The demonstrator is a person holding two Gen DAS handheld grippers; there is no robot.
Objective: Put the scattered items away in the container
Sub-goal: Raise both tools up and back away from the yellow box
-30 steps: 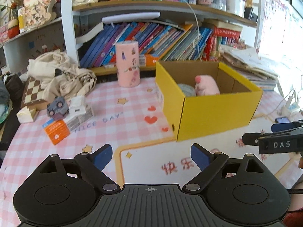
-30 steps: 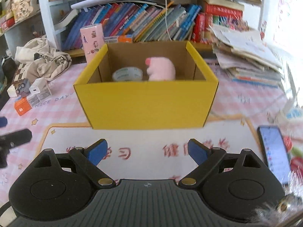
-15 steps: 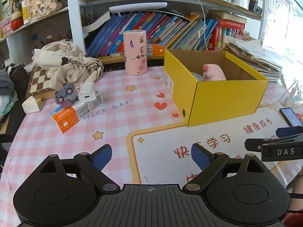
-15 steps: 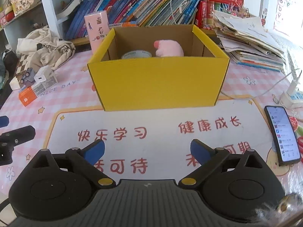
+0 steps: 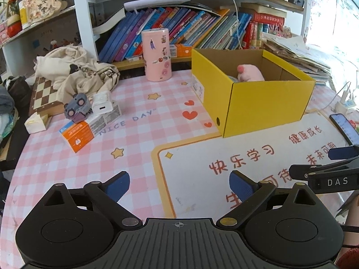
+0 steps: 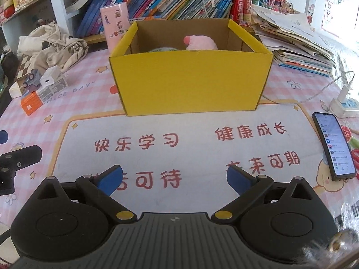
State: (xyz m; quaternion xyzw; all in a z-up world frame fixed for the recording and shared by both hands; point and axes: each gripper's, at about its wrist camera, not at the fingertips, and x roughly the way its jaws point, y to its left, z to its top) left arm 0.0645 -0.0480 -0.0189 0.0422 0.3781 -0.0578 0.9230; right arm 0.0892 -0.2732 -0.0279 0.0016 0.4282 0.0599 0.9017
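Bookshelves point(image 5: 179, 29) crammed with leaning books run along the far side, above a surface covered by a pink checked mat point(image 5: 134, 134). At far left a chessboard point(image 5: 42, 96) lies under a crumpled cloth bag point(image 5: 78, 71). Just right of it sits a small heap: a purple toy car point(image 5: 76, 109) and a white charger point(image 5: 102, 105) on top of an orange and white carton point(image 5: 89, 127). Farther back, near the middle, a pink tin point(image 5: 157, 55) with stickers stands upright. Right of that is the yellow box point(image 5: 267, 105), open on top, with a pink plush point(image 5: 249, 74) inside and the rim of a tape roll point(image 6: 163, 49) just beside it. A stack of papers point(image 6: 298, 44) rises behind the box on the right, and a phone point(image 6: 334, 148) lies face up near the right edge, well apart from the box.

Both tools hang low on the near side, over the white panel with red characters. The left gripper point(image 5: 179, 185) has its jaws spread wide with nothing between them. The right gripper point(image 6: 175, 179) is likewise wide apart and holds nothing.
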